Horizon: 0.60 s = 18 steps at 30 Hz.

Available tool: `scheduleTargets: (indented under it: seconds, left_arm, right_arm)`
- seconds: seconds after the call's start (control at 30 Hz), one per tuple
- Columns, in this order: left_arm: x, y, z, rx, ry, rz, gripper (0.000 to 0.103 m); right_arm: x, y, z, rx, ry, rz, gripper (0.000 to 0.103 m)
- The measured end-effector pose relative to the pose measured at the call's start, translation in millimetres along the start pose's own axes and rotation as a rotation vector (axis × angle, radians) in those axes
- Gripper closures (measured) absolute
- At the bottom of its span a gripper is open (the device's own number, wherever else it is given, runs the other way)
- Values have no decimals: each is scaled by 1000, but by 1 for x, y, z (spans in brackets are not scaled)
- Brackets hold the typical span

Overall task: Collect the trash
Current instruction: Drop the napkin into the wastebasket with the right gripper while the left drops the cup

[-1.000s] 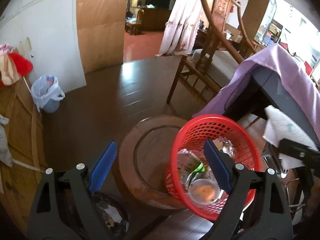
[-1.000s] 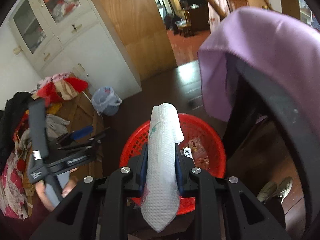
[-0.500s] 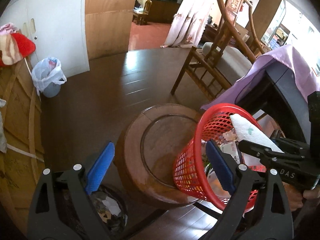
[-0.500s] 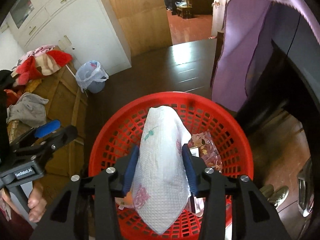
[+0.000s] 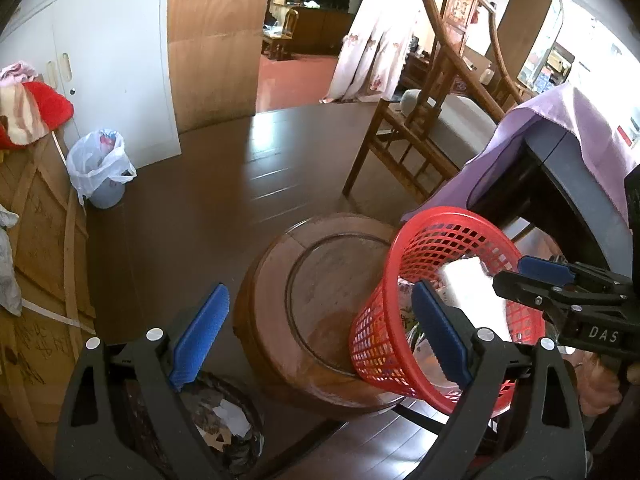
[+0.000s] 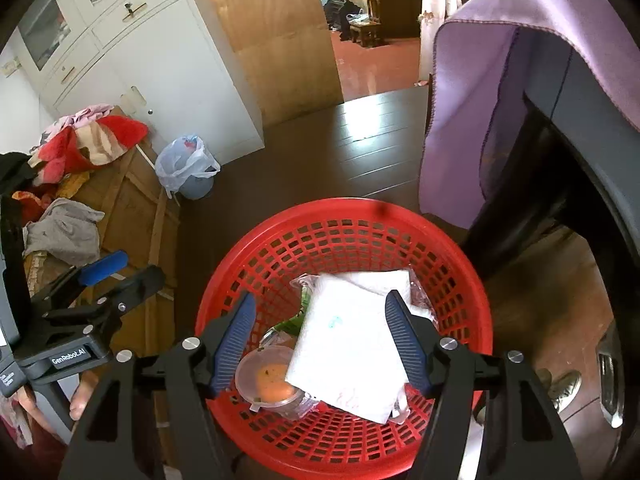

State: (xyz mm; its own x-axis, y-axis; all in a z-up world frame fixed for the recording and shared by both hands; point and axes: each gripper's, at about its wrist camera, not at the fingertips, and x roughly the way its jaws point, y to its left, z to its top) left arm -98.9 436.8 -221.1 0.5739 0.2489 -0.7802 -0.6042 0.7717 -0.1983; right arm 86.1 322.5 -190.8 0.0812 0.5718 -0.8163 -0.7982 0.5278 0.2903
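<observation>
The white paper towel (image 6: 352, 344) is lying flat in the red mesh basket (image 6: 344, 236), covering most of what's under it; only a clear plastic cup (image 6: 268, 384) with something orange is peeking out at 7 o'clock. Right gripper (image 6: 320, 340) is hanging over it, jaws wide and empty. Left gripper (image 5: 320, 336) jaws are gaping wide too, empty, over the round wooden stool (image 5: 320, 280).

Your left gripper (image 5: 316, 332) has its jaws spread wide with nothing between them. Your right gripper (image 6: 320, 340) also has its jaws parted, gripping nothing. Your left hand (image 6: 82, 398) wraps its handle, and your right hand (image 5: 600, 384) grips its own.
</observation>
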Motion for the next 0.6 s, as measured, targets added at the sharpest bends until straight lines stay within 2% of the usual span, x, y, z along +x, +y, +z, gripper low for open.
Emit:
scheduleTargets:
  seconds: [0.3, 0.5, 0.6]
  left_arm:
    - [-14, -11, 3, 35, -13, -16, 13]
    - [-47, -35, 8, 140, -36, 17, 10]
    - [-77, -51, 8, 212, -59, 30, 7]
  right_arm:
    - [-51, -8, -5, 35, -83, -1, 36]
    - [-110, -14, -17, 82, -168, -37, 32]
    - [-143, -10, -26, 92, -217, -74, 25]
